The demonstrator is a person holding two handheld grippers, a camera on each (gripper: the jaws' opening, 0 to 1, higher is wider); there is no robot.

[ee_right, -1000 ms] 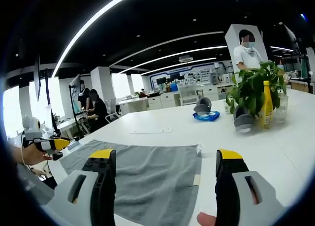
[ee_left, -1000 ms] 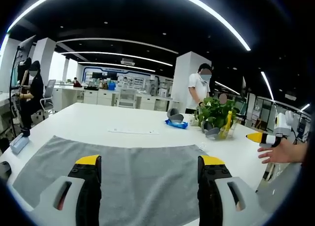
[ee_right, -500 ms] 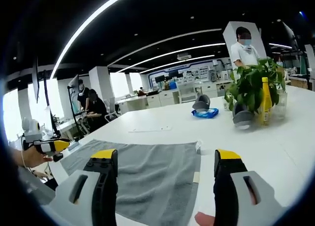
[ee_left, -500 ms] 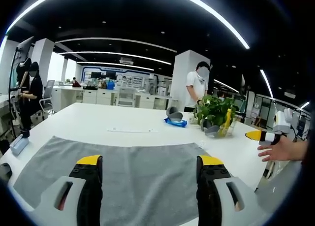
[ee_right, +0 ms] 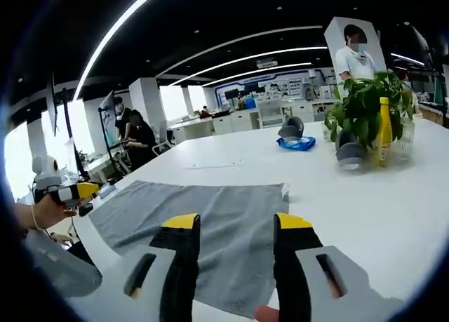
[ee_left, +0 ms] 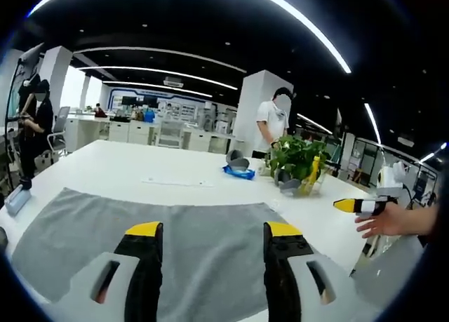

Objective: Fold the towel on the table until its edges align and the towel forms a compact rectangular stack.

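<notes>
In the left gripper view, the left gripper (ee_left: 212, 232) hangs over the near edge of the grey towel (ee_left: 105, 224). Its yellow-tipped jaws stand apart at a middling gap with nothing between them. The towel lies flat and unfolded on the white table (ee_left: 105, 164), spreading from the near left to just past the right jaw. Farther off on the table lie a strip of paper (ee_left: 177, 182), a blue and grey object (ee_left: 236, 169) and a potted plant (ee_left: 298, 157) with a yellow bottle (ee_left: 312, 171) beside it. At the right edge a hand (ee_left: 382, 220) holds the right gripper (ee_left: 354, 205), off the towel. A person in a white shirt (ee_left: 270, 125) stands behind the plant.

In the right gripper view, the right gripper (ee_right: 231, 222) hangs above the towel's (ee_right: 210, 217) near right part, jaws fairly narrow, empty. The towel stretches away to the left, flat on the table (ee_right: 365, 210). At the far left a hand (ee_right: 42, 213) holds the left gripper (ee_right: 74, 192) near the towel's left end. The plant (ee_right: 365, 111) stands at the far right, the blue and grey object (ee_right: 295, 139) left of it.
</notes>
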